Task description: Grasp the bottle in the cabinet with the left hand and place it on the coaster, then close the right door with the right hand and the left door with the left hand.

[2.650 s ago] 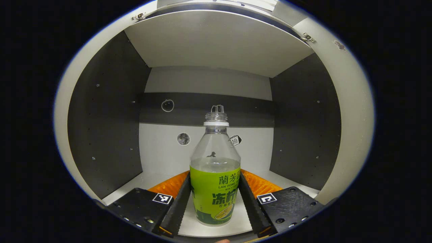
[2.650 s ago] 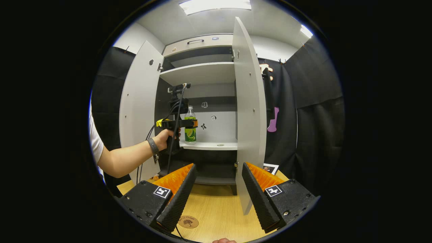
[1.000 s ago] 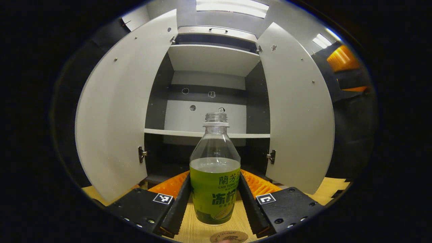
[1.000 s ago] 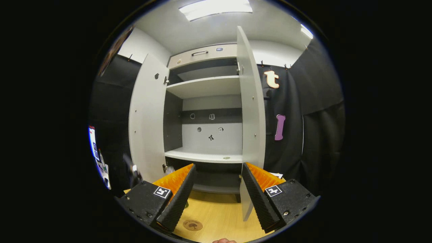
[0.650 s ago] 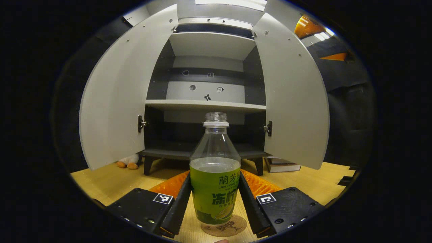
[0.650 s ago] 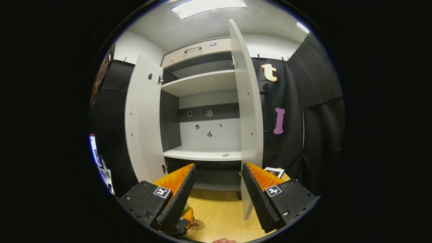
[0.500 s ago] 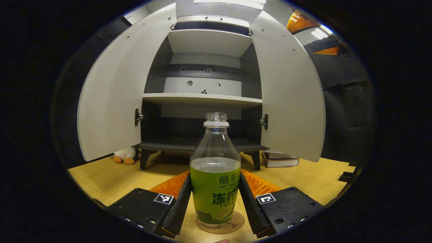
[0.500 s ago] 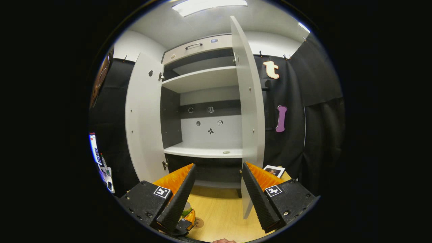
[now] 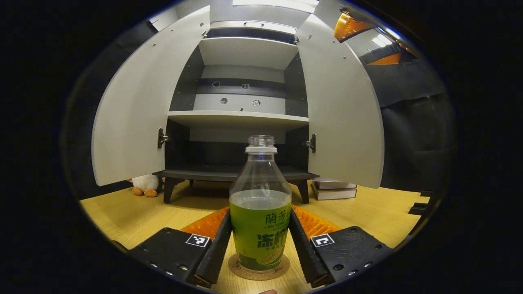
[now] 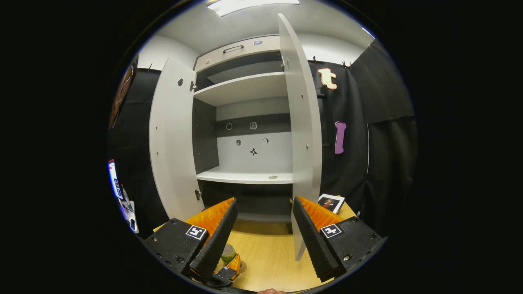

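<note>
A clear capless bottle (image 9: 260, 212) with a green label and pale liquid stands upright between the fingers of my left gripper (image 9: 260, 245), which is shut on it. Its base sits on a round cork coaster (image 9: 282, 270) on the wooden table. Behind it the white cabinet stands with the left door (image 9: 135, 110) and right door (image 9: 341, 110) both swung wide. My right gripper (image 10: 261, 228) is open and empty, hovering before the right door (image 10: 300, 122), which I see nearly edge-on. The bottle (image 10: 227, 253) shows low beside the right gripper's left finger.
A stuffed toy (image 9: 143, 184) lies on the wooden table (image 9: 135, 212) under the left door. Stacked books (image 9: 333, 190) rest by the cabinet's right foot, below the right door. A small round object (image 10: 273, 177) lies on the lower shelf (image 10: 245, 176).
My left gripper carried the bottle out of the cabinet and down onto the coaster. The right gripper stayed open and barely shifted in front of the right door.
</note>
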